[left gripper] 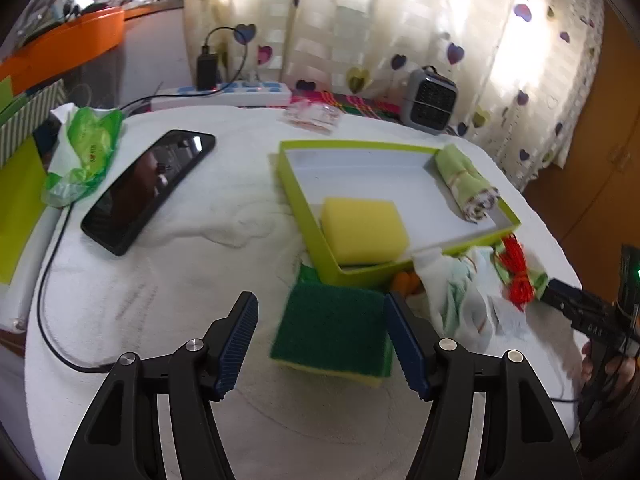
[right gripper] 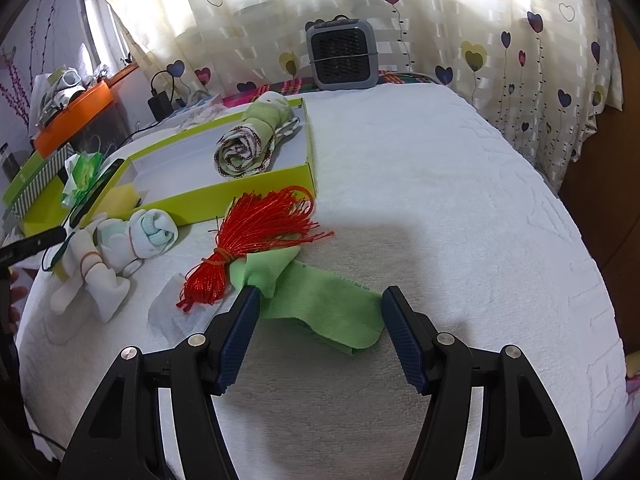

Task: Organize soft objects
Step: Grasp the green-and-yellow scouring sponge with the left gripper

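Green sponge (left gripper: 332, 324) btwn open left claw (left gripper: 320, 340), tray (left gripper: 308, 216) behind

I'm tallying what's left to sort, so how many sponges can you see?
2. A plain yellow sponge lies inside the green tray, in its near corner. A green-topped scrub sponge sits on the white cloth outside the tray, between the left gripper's open jaws. Others may be hidden.

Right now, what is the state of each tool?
Left tool: open, around the green sponge, not gripping.
Right tool: open, over the green cloth.
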`<state>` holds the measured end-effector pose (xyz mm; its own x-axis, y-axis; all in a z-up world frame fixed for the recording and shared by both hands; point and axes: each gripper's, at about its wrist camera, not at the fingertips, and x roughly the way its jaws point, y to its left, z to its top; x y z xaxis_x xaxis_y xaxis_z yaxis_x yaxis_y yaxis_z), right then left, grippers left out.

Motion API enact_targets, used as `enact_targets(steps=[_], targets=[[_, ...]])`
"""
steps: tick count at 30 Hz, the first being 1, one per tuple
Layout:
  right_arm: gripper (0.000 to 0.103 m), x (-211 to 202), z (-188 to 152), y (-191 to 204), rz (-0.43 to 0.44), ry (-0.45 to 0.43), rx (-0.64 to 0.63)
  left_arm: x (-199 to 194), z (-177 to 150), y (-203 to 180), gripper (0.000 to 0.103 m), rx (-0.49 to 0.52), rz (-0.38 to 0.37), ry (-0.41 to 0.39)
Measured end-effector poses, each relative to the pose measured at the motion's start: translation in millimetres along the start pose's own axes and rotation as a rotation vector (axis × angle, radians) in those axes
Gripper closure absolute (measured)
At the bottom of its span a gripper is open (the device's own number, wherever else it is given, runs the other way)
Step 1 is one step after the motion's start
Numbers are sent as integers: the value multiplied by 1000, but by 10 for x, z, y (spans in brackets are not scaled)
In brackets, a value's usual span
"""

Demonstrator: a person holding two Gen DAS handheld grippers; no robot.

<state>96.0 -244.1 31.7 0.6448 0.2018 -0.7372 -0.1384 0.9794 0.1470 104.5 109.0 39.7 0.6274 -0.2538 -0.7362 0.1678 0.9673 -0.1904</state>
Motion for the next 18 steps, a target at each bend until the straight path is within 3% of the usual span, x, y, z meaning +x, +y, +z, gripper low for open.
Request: enact_targets(steps=[10, 18], targets=[[39, 17, 6, 54, 3, 7, -10, 134, -118, -57, 36, -13, -27, 50], [39, 68, 17, 116, 6, 26, -47, 142, -102, -43, 36, -36, -34, 37]])
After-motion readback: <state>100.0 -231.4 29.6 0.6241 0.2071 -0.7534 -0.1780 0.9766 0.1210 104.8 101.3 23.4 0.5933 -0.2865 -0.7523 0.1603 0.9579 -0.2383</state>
